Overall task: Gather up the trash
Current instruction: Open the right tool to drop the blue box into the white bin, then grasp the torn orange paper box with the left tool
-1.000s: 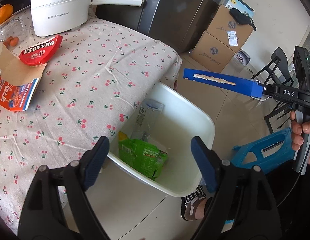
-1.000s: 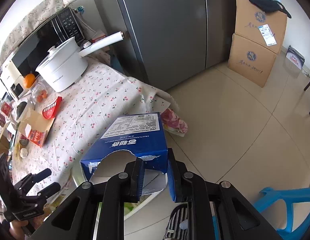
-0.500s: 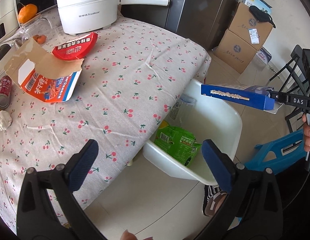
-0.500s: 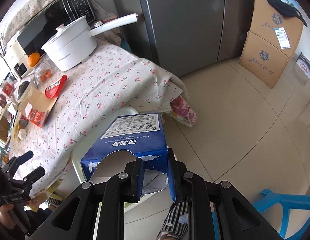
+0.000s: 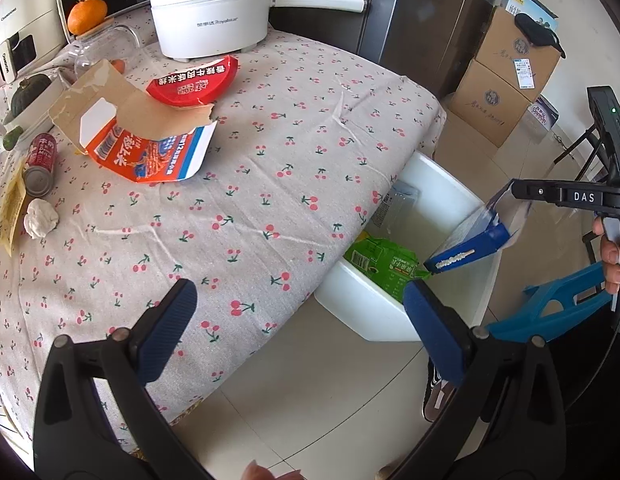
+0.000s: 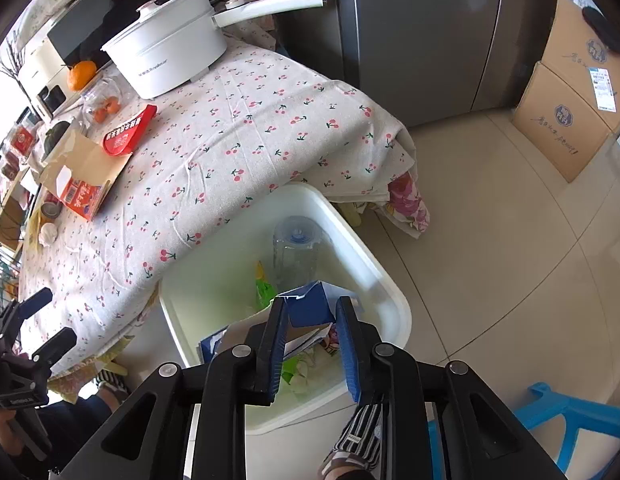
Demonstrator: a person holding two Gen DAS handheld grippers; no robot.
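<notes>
A torn blue carton (image 5: 475,242) tips into the white bin (image 6: 383,280) beside the table, long axis slanting down toward the near left; right gripper (image 6: 311,344) jaws just opening around it, left gripper (image 5: 298,328) gaping, empty.

Bright even daylight, soft shadows; sharp centre, strong fisheye bending, dark vignetted corners.

Left claw (image 5: 298,320): black frame, ribbed blue pads, silver screws; right claw (image 6: 311,344) same; striped shoe (image 6: 359,436)
</notes>
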